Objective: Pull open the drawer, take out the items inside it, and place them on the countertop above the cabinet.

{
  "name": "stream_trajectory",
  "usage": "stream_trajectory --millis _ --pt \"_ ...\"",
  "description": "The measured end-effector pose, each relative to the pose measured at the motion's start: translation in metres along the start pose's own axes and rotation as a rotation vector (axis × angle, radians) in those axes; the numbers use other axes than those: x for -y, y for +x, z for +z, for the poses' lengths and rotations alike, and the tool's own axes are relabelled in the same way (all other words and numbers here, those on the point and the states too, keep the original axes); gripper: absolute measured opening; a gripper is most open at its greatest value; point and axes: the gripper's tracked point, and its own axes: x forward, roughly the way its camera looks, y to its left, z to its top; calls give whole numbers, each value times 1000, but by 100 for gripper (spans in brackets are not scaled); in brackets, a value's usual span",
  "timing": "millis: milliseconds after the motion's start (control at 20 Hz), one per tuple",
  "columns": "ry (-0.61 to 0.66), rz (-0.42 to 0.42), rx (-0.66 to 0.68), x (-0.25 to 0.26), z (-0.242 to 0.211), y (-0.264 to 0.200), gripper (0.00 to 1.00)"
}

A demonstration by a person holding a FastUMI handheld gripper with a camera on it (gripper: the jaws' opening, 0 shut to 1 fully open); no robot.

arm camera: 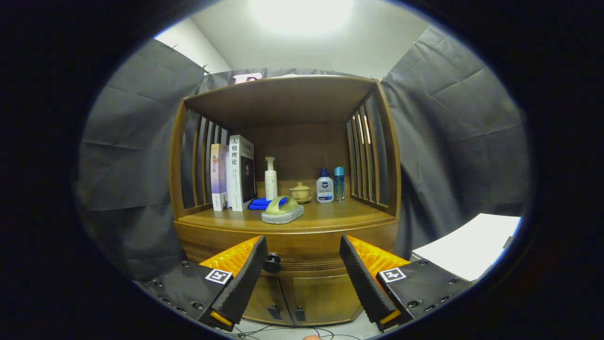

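A wooden cabinet stands ahead of me, and its countertop [330, 218] forms an open shelf. Under the countertop runs the drawer front [302, 250]; its dark round knob [272, 262] sits just inside my left finger [245, 278]. The drawer's inside is hidden. My gripper [302, 241] is open at drawer height, fingers spread wide with nothing between them. On the countertop's front lies a grey scrub brush with a green handle [282, 210]. Behind it are a blue cloth [262, 203], a white pump bottle [270, 179], a small lidded cup [300, 192], a white-and-blue bottle [324, 187] and a slim blue bottle [339, 183].
Two upright books [233, 174] lean at the left of the shelf by the slatted side. Below the drawer are two cabinet doors [311, 297] with small handles. A white flat surface [472, 245] lies to the right. Cables [264, 332] trail on the floor.
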Motion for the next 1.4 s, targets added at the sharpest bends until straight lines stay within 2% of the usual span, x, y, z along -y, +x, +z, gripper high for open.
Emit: stream_trajectory --millis 400,650,1400 --pt "21 50 28 6 18 -53 97" --pt "-28 76 36 7 16 -79 97" --pt "-52 92 44 7 17 -81 98"
